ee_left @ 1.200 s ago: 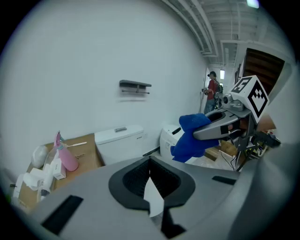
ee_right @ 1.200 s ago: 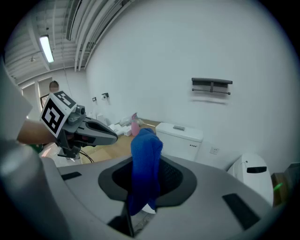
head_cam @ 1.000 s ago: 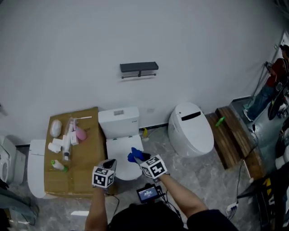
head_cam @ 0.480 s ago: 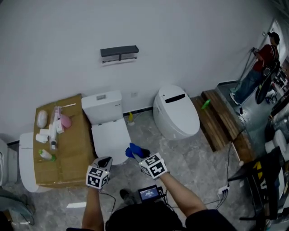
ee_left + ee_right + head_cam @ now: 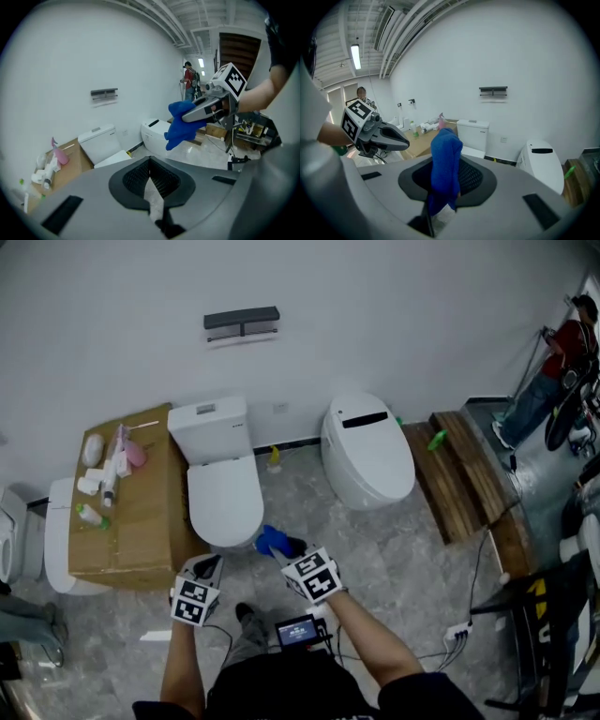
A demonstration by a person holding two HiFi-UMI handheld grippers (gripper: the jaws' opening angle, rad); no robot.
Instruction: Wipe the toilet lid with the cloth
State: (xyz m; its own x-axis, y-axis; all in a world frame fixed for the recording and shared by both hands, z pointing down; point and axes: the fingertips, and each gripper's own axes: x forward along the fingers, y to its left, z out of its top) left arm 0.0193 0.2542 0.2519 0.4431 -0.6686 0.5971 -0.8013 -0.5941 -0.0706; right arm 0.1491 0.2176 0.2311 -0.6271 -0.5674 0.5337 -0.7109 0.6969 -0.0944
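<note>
R hand-held gripper (image 5: 286, 547) is clamped on a blue cloth (image 5: 271, 540). Cloth is bunched, sticking up out of the jaws, w/ a bit hanging below. It's held over the floor (image 5: 375, 549), just near-right of the toilet lid (image 5: 225, 495), not touching it. L hand-held gripper (image 5: 207, 566) has jaws together, nothing btwn them. It sits near-left of the lid's front edge, apart from the cloth. Lid is down, white, w/ tank (image 5: 212, 427) behind it at the wall. Left of toilet: cardboard surface (image 5: 131, 521) w/ bottles, incl. a pink one (image 5: 136, 454), at its far end. Right: a second, rounded toilet (image 5: 367, 456), then a wooden platform (image 5: 466, 479). Dark rail (image 5: 242, 322) on wall above tank. A person (image 5: 562, 343) stands far right.
</note>
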